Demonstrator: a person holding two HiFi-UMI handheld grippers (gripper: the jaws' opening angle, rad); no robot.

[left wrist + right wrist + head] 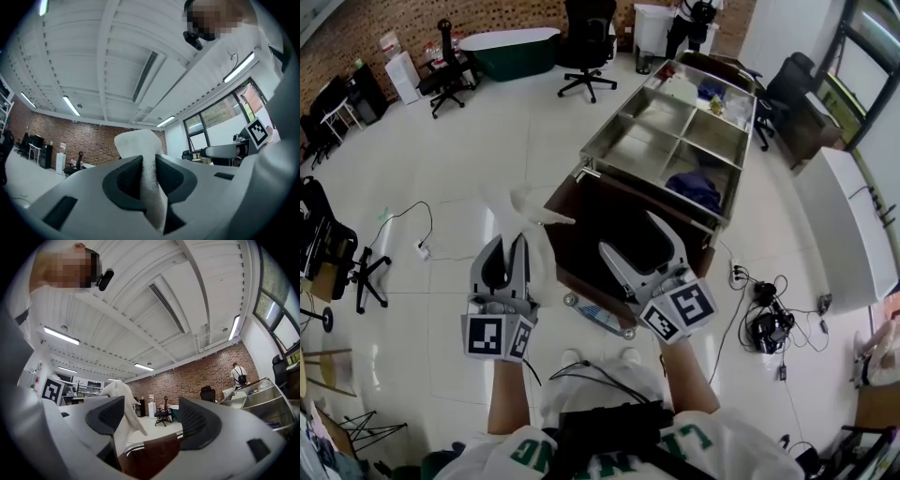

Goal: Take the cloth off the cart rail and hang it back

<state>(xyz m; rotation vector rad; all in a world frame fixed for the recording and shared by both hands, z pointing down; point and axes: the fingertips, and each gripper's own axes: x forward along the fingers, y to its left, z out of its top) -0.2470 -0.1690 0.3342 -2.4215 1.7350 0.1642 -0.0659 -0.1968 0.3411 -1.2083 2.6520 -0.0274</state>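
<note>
The cloth (528, 217) was off the rail (587, 172), pinched in the closed jaws of the left gripper (510, 242) and held just left of the cart (623, 111). The right gripper (630, 234) stood wide and empty above a brown drape (600, 220). Removal appeared complete; rehanging was outstanding.

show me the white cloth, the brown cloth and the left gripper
white cloth (138, 144), left gripper view, on its bunched top end
brown cloth (609, 230), head view, middle of the draped part
left gripper (510, 240), head view, midway between its fingertips
</note>
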